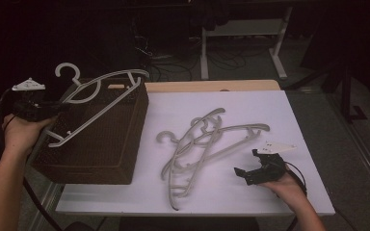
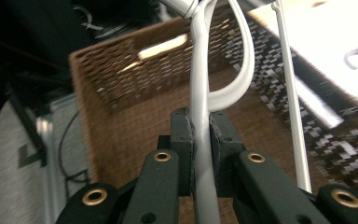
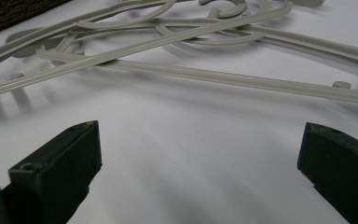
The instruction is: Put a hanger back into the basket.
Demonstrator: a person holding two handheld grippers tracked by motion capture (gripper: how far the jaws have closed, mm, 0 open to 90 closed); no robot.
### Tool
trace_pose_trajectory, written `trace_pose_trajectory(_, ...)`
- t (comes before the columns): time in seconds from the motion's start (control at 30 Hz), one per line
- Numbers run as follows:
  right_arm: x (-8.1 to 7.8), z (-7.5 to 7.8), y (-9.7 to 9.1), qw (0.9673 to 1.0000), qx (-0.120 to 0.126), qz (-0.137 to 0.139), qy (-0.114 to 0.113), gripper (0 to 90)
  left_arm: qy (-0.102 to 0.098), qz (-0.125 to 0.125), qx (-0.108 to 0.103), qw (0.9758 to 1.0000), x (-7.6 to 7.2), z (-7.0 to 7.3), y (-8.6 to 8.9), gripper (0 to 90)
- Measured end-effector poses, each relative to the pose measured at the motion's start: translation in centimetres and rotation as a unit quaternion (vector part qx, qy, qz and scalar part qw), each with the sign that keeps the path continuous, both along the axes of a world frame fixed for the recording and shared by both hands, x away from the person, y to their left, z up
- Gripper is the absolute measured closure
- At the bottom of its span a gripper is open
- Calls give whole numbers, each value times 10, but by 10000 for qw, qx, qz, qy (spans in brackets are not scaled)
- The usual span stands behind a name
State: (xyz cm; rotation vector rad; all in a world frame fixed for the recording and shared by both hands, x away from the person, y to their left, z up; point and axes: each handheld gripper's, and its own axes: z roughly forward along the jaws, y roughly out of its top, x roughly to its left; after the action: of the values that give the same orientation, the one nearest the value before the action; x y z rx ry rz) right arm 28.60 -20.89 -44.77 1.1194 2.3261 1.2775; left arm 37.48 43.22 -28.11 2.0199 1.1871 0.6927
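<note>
Hangers (image 1: 207,144) lie on white table (image 1: 298,192), dark room.

My counter (image 1: 270,115) has a white top with a wood strip along the 12 o'clock edge. Room is dark. Grey floor (image 1: 250,70) beyond, loose cables (image 1: 173,62) on it at 12. White desk frame (image 1: 279,43) at 1 o'clock.
</note>
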Motion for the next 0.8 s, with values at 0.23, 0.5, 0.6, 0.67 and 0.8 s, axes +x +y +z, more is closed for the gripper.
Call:
trace_pose_trajectory(0.23,0,0,-1,10000,14,-18,-4,0,109,270,275,9992,2,-11,12,820)
trace_pose_trajectory(0.5,0,0,-1,10000,5,-11,-13,0,445,255,600,9969,13,-37,-1,819)
trace_pose_trajectory(0.6,0,1,-1,10000,16,-20,-8,0,567,252,728,9954,18,-48,-6,819)
trace_pose_trajectory(0.67,0,0,-1,10000,20,-23,-3,0,627,261,773,9947,20,-53,-8,819)
trace_pose_trajectory(0.8,0,0,-1,10000,20,-21,-4,0,752,261,758,9939,22,-64,-12,818)
